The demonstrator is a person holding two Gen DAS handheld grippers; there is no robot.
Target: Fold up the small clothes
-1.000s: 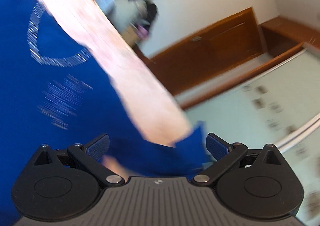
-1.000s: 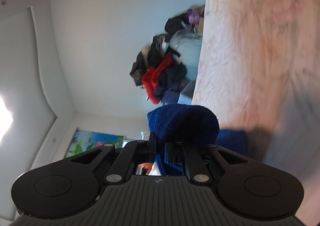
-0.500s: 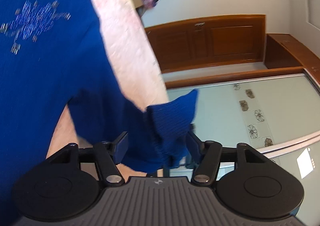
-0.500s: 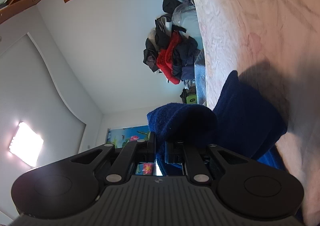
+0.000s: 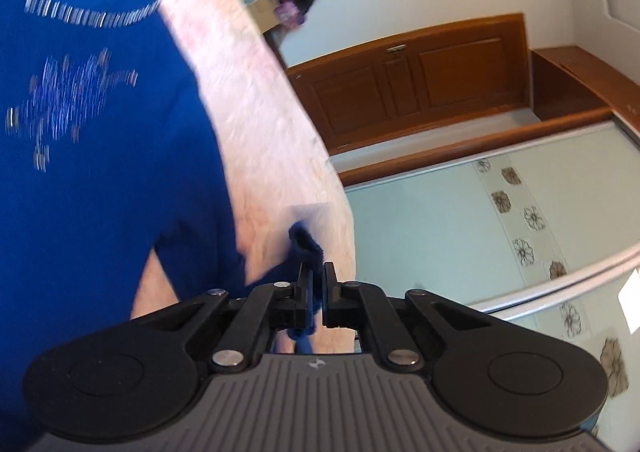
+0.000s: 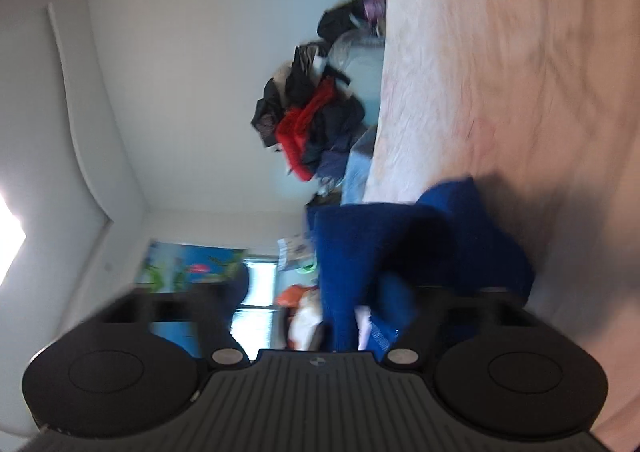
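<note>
Pinching a cuff of the blue sweater (image 5: 100, 155), the left tongs (image 5: 316, 284) stand nearly closed on the knit, which lies spread on the pink bed (image 5: 260, 123). The right tongs (image 6: 320, 316) are blurred, seemingly parted beside bunched blue cloth; their state cannot be told. Judged step: sleeve fold; next, carry the cuff across the body.

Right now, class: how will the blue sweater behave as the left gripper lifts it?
Probably floppy: the blue sweater hangs limp from the left gripper, which pinches only its cuff. Likely light for its size, since that small pinch holds it. The fuzzy knit probably grips rather than slips.
</note>
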